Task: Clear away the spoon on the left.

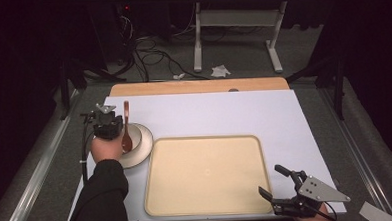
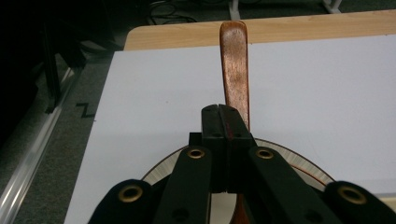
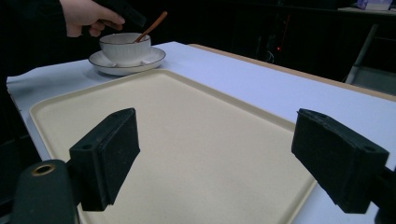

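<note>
A brown wooden spoon rests with its head in a white bowl that stands on a white saucer at the left of the table. My left gripper is shut on the spoon's handle, which runs up past the jaws in the left gripper view; the saucer rim curves below them. My right gripper stands open over the near right corner of the beige tray, with nothing between its pads. The right gripper view has the bowl, the spoon and the tray.
A white sheet covers the table, with a wooden strip along its far edge. Beyond it the floor holds cables and a white table frame. A metal rail runs along the left side.
</note>
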The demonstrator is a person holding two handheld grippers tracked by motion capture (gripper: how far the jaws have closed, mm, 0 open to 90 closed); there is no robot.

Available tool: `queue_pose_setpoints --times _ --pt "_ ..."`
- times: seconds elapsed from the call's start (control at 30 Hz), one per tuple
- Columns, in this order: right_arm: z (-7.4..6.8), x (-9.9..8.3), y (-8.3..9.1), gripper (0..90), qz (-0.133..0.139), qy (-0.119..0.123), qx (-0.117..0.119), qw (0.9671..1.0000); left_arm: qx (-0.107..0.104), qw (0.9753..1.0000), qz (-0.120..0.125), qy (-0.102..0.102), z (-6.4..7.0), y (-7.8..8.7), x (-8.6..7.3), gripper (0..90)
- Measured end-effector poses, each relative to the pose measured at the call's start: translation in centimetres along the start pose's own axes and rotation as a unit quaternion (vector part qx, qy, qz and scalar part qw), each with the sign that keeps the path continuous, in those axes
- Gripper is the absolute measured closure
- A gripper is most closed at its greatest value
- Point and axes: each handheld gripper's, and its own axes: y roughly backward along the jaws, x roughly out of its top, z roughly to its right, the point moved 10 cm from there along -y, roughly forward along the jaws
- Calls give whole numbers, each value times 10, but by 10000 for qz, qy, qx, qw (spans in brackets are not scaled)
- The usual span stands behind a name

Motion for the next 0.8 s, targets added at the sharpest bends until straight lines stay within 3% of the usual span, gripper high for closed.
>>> queue_pose_setpoints --times 0.37,0.8 --pt "1 0 0 162 45 -58 23 10000 148 9997 -192 55 0 -23 6 900" --pt "1 0 1 162 33 -40 13 10000 138 9991 -363 147 1 -30 2 900"
